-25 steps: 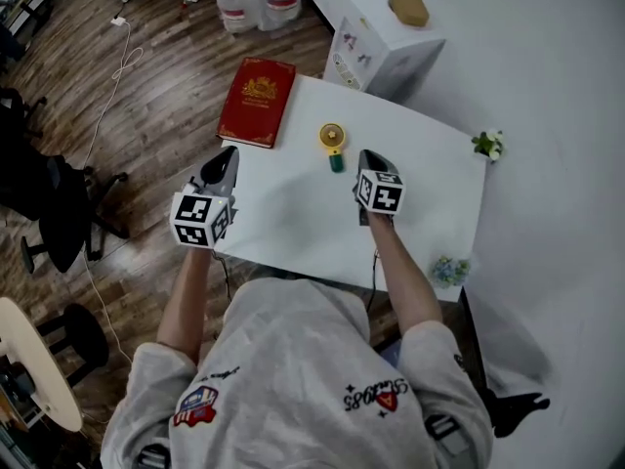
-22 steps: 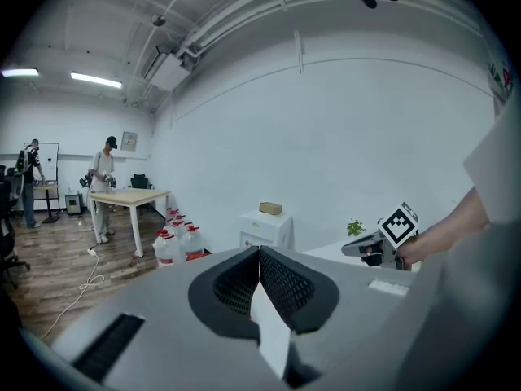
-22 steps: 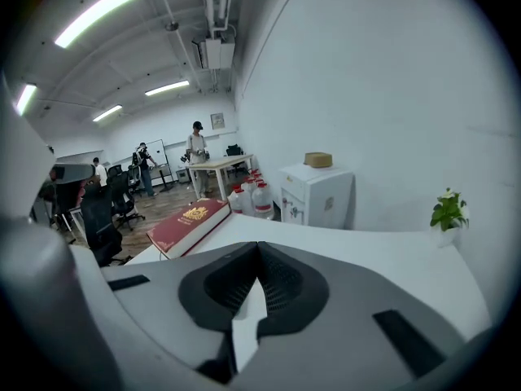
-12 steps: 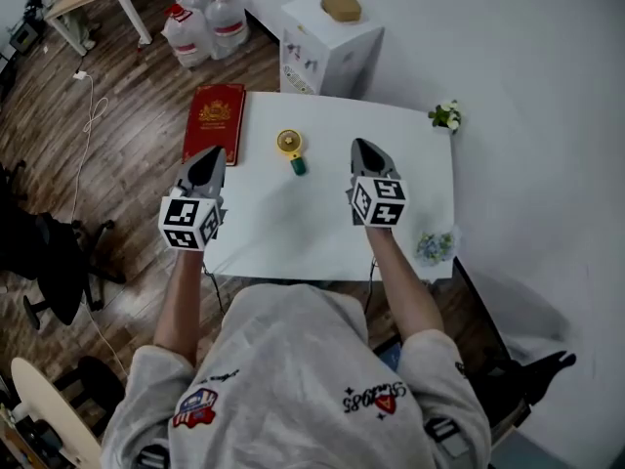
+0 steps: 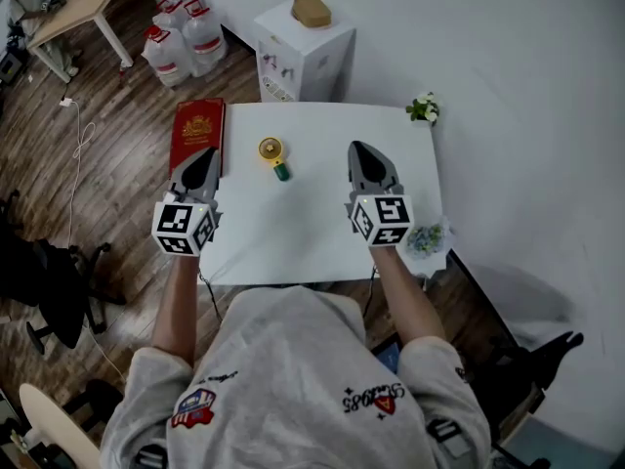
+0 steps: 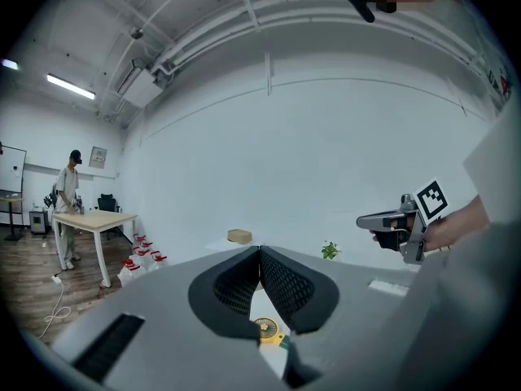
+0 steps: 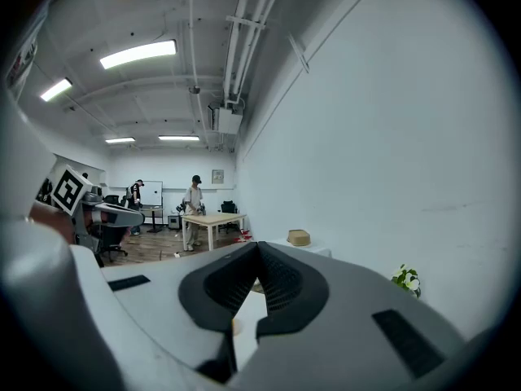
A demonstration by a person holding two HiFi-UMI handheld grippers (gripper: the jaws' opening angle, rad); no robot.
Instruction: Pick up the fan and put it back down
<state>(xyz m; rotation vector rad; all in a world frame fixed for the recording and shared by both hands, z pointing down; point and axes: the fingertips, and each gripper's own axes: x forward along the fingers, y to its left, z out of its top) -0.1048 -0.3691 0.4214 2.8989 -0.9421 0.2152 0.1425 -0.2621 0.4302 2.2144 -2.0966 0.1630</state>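
Note:
The small yellow fan point(image 5: 271, 150) with a green handle lies on the white table point(image 5: 312, 233), toward its far left part. Through the left gripper view the fan point(image 6: 266, 329) shows low between the jaw bases. My left gripper point(image 5: 204, 159) hangs above the table's left edge, jaws together, nothing held. My right gripper point(image 5: 360, 153) hovers over the table's right half, to the right of the fan, jaws shut and empty. In their own views the left gripper point(image 6: 260, 251) and the right gripper point(image 7: 258, 247) both point about level, tips touching.
A red book point(image 5: 197, 130) lies on the table's left edge. A little flower plant point(image 5: 423, 109) sits at the far right corner, a blue-flowered item point(image 5: 425, 238) at the near right. Behind stand a white box point(image 5: 303, 47), water jugs point(image 5: 181, 37), and people at a wooden table point(image 7: 207, 218).
Both grippers have risen higher above the table, the right one more. The head view has shifted, so the table now looks smaller and squarer. The fan lies where it was.

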